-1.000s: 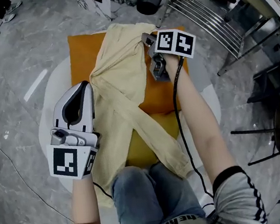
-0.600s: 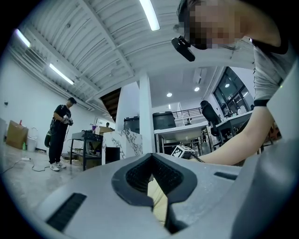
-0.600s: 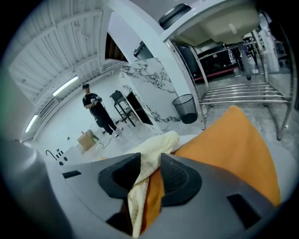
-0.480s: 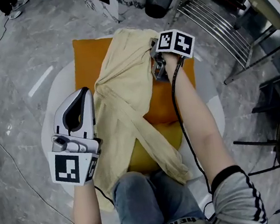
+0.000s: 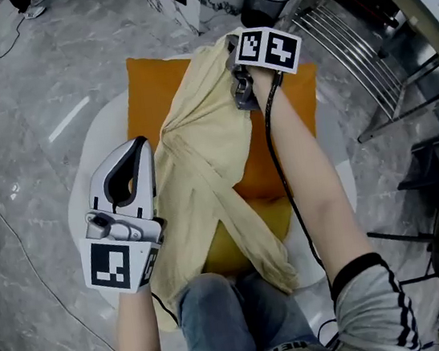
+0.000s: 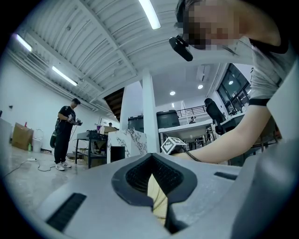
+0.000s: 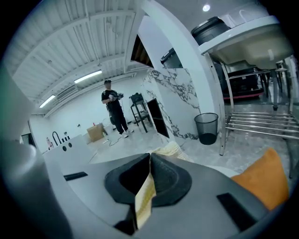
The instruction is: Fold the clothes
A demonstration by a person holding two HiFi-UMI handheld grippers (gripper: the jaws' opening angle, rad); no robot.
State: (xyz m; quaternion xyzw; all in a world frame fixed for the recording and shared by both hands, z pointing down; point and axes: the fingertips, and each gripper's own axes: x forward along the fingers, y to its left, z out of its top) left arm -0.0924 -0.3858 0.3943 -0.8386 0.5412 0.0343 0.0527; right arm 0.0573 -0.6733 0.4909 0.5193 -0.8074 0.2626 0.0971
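Right gripper view: the fingers (image 7: pixel 166 179) are clenched on a thin edge of the pale yellow garment (image 7: pixel 144 198), having just closed on it. Left gripper view: the fingers (image 6: pixel 176 179) likewise pinch a narrow strip of the same cloth. Head view places the right gripper (image 5: pixel 243 98) at the garment's far end and the left gripper (image 5: pixel 139 145) at its left edge. The garment lies lengthwise over an orange cushion (image 5: pixel 147 91) on a round white bench (image 5: pixel 93 172), sleeves (image 5: pixel 205 185) crossed, its near end draped toward the person's knees (image 5: pixel 220 292). Assessed risks: both holds take little cloth, so a brisk pull may slip one. Uneven lifting may undo the crossed sleeves or drag the cushion.
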